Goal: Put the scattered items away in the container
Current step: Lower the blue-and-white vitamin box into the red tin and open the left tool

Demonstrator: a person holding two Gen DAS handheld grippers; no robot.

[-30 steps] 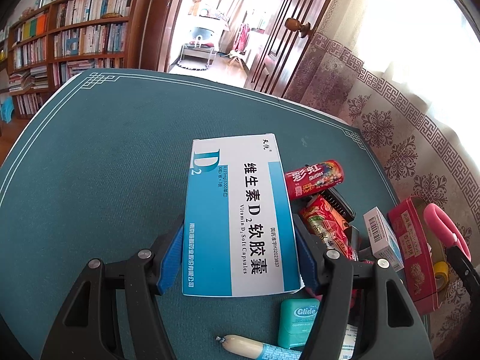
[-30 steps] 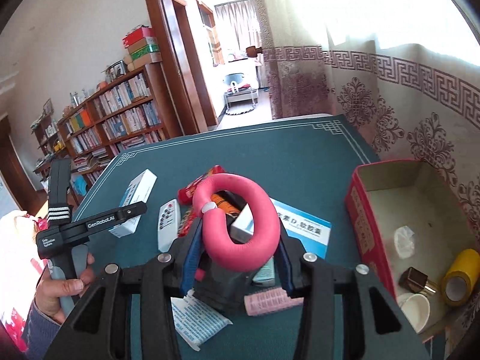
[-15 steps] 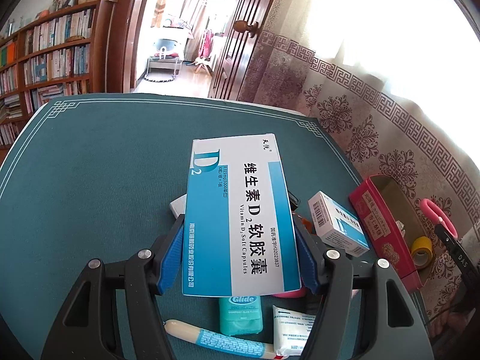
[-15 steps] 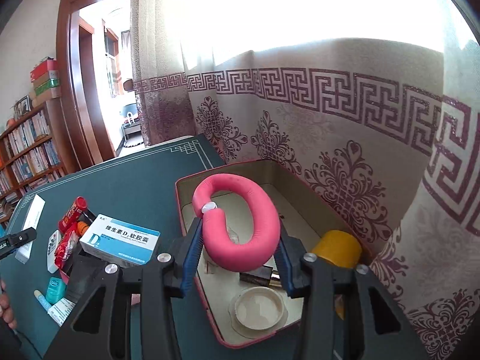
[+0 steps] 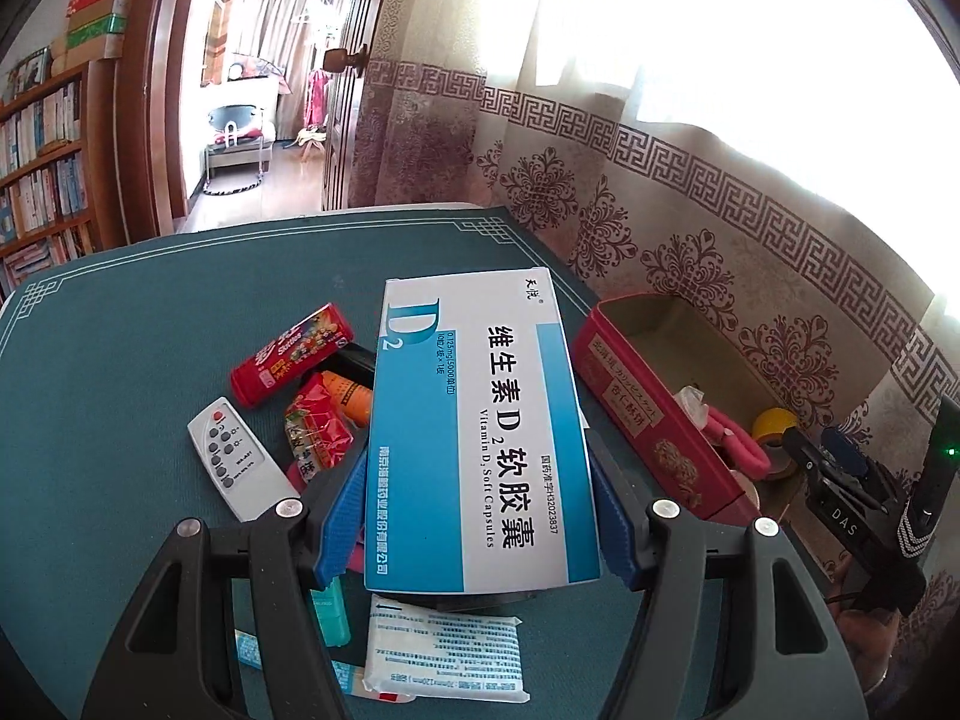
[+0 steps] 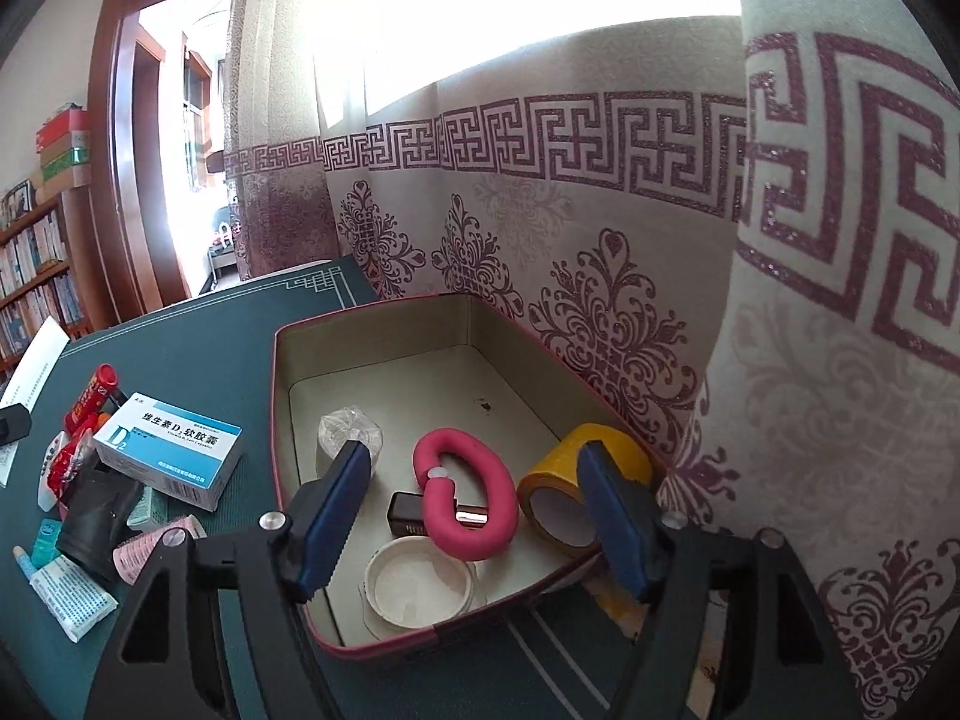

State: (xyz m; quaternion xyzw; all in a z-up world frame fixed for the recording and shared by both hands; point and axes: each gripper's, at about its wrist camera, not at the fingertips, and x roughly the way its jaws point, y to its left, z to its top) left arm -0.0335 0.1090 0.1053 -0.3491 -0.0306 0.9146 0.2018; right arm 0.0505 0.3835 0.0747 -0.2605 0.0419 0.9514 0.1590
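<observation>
**Two grippers at the red box**

Left wrist view: the left gripper clamps the vitamin box at centre, held clear for carrying toward the red box, centre right.

Right wrist view: the right gripper, jaws opening and empty, hangs over that container; the pink ring lies inside, lower centre.

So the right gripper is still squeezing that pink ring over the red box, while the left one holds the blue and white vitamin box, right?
Not quite. In the right wrist view the right gripper is opening and the pink ring lies loose inside the red box. The left gripper does hold the vitamin box.
</observation>
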